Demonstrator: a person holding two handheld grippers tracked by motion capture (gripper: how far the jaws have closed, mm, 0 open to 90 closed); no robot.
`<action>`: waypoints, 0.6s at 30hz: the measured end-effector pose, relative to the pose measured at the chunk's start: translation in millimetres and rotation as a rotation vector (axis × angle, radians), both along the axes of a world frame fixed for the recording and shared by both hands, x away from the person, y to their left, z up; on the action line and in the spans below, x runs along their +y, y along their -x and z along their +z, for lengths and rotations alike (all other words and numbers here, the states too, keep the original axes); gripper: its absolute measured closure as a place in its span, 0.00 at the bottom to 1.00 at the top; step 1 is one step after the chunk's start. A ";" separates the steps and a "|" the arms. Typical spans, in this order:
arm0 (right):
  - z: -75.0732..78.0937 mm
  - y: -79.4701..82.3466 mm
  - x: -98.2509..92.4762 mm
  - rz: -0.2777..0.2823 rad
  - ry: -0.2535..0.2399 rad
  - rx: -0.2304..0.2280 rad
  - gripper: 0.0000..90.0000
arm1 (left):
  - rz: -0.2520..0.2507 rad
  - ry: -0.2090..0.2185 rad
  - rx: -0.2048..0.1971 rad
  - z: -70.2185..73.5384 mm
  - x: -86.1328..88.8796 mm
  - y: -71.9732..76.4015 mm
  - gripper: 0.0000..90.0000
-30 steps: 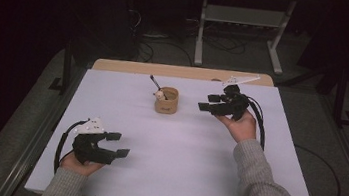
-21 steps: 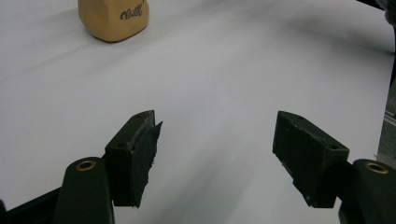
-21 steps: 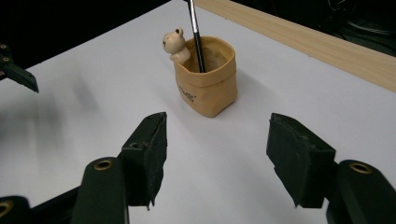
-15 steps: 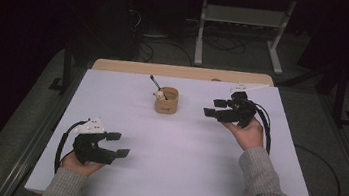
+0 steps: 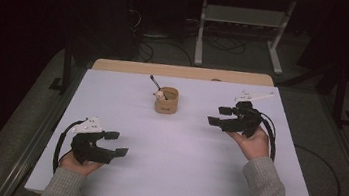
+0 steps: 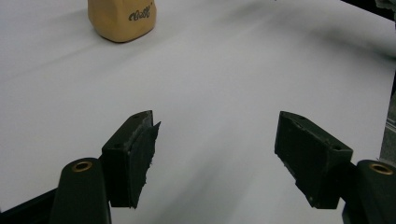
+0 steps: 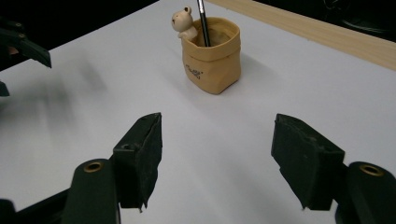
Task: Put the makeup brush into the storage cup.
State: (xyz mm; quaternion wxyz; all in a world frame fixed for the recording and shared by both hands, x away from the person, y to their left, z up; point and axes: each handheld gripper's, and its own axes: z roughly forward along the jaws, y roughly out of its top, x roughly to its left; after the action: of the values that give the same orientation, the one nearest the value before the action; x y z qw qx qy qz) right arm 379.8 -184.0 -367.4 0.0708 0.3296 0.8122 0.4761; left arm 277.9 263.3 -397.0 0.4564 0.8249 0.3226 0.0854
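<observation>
Hovering at right of the high view, the right gripper has just been opening, jaws wide and empty, facing a small tan soft-walled pouch-shaped pot at upper centre. Likely light and squashy, it invites a gentle pinch across the rolled rim, clear of its black pen.

1. Tan pen holder: in the left gripper view the top edge cuts it off; rim and contents out of frame. Printed lettering on its wall is too small to read.
2. Dark pen: in the right gripper view its upper end is cut by the top edge; its lower end is hidden inside the holder.
3. Left gripper: in the right gripper view, blurred and cut off by the left edge.
</observation>
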 end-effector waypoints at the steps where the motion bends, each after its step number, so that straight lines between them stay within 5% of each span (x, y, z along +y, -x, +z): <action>1: 0.3 2.0 -0.7 -0.003 0.001 -0.005 0.36 | 0.001 -0.001 0.001 0.0 -0.2 0.1 0.31; 18: -11.1 30.5 -21.5 -0.022 0.013 -0.007 0.34 | 0.000 -0.004 0.002 -1.0 -0.3 0.5 0.30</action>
State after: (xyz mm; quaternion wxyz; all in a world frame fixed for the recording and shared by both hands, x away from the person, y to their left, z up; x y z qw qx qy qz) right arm 349.3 -205.4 -378.5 0.0809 0.3362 0.8115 0.4711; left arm 277.4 263.0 -398.0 0.4542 0.8259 0.3230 0.0853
